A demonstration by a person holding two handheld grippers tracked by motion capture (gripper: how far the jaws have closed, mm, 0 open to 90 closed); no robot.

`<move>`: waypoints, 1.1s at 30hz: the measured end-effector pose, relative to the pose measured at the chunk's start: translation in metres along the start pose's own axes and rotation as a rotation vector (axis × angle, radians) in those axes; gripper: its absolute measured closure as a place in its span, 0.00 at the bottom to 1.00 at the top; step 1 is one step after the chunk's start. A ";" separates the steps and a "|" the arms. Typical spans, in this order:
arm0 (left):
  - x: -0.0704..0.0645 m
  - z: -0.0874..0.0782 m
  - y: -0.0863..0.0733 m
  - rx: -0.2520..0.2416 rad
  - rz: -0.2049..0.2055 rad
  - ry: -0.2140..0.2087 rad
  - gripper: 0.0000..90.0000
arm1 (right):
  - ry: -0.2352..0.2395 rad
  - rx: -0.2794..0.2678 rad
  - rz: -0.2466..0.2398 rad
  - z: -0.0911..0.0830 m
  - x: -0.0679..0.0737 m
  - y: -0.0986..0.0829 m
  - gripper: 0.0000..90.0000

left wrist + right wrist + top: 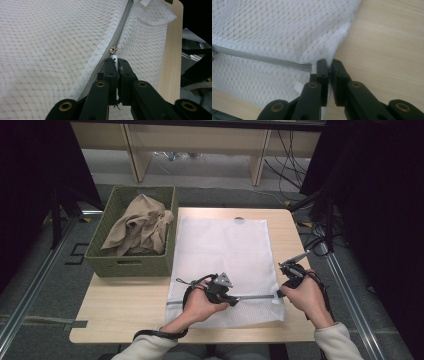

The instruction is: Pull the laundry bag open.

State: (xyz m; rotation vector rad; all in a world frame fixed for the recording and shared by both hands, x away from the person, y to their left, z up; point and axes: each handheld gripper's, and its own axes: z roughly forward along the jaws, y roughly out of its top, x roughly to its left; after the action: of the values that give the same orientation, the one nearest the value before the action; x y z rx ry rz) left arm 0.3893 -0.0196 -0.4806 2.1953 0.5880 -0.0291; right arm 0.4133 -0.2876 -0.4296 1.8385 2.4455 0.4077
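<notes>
Across the middle of the high view, a white mesh laundry bag (225, 255) is lying flat on the pale wooden counter (125, 310), reaching from the counter's far edge down toward your hands in the lower half of the frame. Its fabric is showing a fine diamond-patterned net, thin enough that the wood is tinting it from beneath, and a grey zipper (255, 297) is running sideways near its bottom edge.

You are holding your left tool (231, 301) at lower centre of the high view, on the zipper line. In the left gripper view its jaws are pressed together on the small white pull tab (114, 59), with the metal slider (113, 49) sitting just above their tips and the grey tape stretching away toward the upper right of that frame. The mesh around it is rising in soft folds.

You are holding your right tool (283, 291) at lower right of the high view, at the bag's right edge. In the right gripper view its jaws are closed on the white hem at the bag's corner (327, 65), just beside the zipper's end.

At upper left of the high view, a green woven basket (131, 262) is standing just beside the bag, holding crumpled beige cloth (140, 225).
</notes>
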 end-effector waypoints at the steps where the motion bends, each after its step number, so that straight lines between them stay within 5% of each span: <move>1: 0.001 -0.001 0.000 0.005 0.017 0.001 0.96 | -0.005 -0.001 0.019 0.000 0.001 0.000 0.96; 8: 0.002 -0.004 -0.003 0.002 -0.002 0.000 0.96 | 0.004 -0.006 0.012 0.000 0.001 -0.001 0.96; 9: 0.003 -0.005 -0.003 0.006 0.006 0.004 0.96 | -0.003 0.018 0.059 -0.001 0.006 -0.001 0.96; 11: 0.002 -0.006 -0.005 0.009 -0.008 0.012 0.96 | 0.003 0.021 0.078 -0.001 0.006 -0.001 0.96; 12: 0.003 -0.007 -0.005 0.007 0.003 0.006 0.96 | 0.002 0.007 0.027 0.000 0.002 -0.001 0.96; 33: 0.008 -0.018 -0.013 0.011 -0.011 0.014 0.96 | -0.001 0.007 0.028 0.001 0.001 -0.001 0.96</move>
State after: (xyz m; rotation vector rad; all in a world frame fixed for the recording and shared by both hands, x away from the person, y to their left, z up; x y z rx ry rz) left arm 0.3875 0.0041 -0.4807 2.2048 0.6096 -0.0234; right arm 0.4120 -0.2865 -0.4304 1.8774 2.4255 0.4002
